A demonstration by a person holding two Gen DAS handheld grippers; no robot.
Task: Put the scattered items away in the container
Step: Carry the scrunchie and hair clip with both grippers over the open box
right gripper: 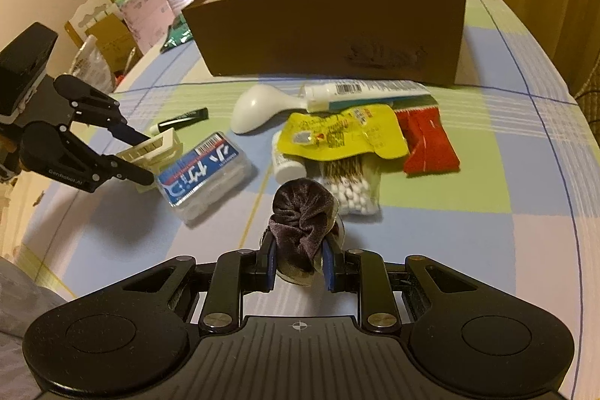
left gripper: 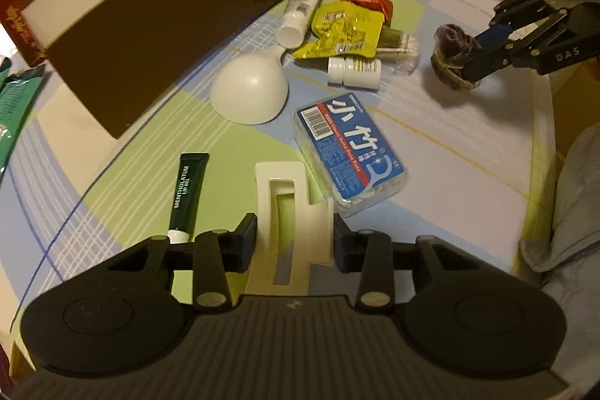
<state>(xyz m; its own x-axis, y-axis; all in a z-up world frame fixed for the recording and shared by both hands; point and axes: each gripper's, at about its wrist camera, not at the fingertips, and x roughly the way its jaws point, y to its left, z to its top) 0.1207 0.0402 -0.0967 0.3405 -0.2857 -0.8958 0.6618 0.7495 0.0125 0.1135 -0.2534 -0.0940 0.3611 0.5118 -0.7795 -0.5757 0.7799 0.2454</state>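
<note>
Clenched between the left gripper fingers: a cream hair claw, hard glossy plastic, slotted and boxy, seemingly just off the surface. Likewise pinched in the right gripper: a dark velvet scrunchie, soft, crumpled, springy, sitting low over the checked cloth of the surface. Judging the step as pick-up done on both sides, carry to the container not yet begun. Waiting beyond: the brown cardboard box, open-topped, pale inside, stiff-walled, well apart from both loads. Calling next for a lift over the near wall, then a release inside. Lying loose between: a clear floss-pick case with a blue label, a white rounded plastic spoon, a dark green lip-gel tube, a yellow crinkly sachet, a red foil packet, cotton swabs, a white tube, a small white bottle.
</note>
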